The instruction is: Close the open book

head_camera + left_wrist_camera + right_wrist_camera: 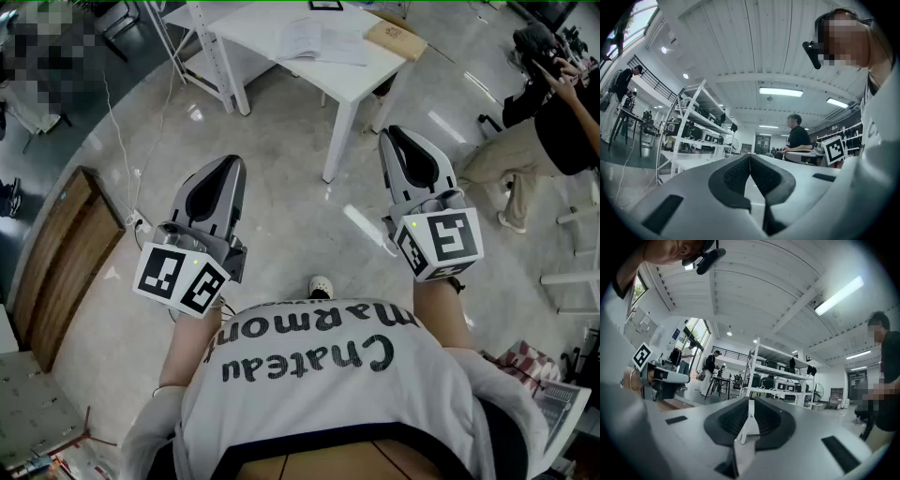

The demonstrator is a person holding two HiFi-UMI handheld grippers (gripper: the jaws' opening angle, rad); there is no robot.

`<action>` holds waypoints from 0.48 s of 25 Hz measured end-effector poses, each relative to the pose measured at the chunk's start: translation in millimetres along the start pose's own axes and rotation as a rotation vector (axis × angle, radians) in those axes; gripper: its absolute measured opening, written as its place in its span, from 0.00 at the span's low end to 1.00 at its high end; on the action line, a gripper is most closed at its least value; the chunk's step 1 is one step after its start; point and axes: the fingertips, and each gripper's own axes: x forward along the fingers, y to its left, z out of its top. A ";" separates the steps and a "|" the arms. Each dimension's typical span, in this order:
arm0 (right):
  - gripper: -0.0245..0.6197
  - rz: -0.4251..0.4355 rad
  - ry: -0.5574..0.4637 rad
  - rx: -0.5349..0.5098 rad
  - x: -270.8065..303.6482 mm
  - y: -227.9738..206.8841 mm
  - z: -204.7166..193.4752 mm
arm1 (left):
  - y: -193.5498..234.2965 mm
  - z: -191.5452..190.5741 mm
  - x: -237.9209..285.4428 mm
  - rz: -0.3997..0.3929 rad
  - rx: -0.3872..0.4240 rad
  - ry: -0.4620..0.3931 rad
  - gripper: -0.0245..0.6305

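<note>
Nothing done yet: the open book [317,41] lies on the tabletop [246,28] well ahead of the left hand-held gripper [228,162] and right hand-held gripper [397,132], both closed, empty.

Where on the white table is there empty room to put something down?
The white table is bare on its left part, beside the open book. The right end is crowded: book and flat brown item lie close together.

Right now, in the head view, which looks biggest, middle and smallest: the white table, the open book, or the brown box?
1. white table
2. open book
3. brown box
Both lie on the table, equally far away, so nearness barely matters.
</note>
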 end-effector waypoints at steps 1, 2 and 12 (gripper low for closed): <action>0.13 0.003 0.001 -0.001 3.4 -3.0 -2.4 | 1.7 -0.9 4.2 0.003 0.000 0.000 0.07; 0.13 0.005 0.002 -0.002 6.8 -6.1 -4.8 | 3.3 -1.8 8.6 0.006 0.001 0.000 0.07; 0.13 0.035 -0.039 0.028 43.4 -49.5 -8.6 | 14.7 -2.3 53.3 0.046 0.022 -0.020 0.07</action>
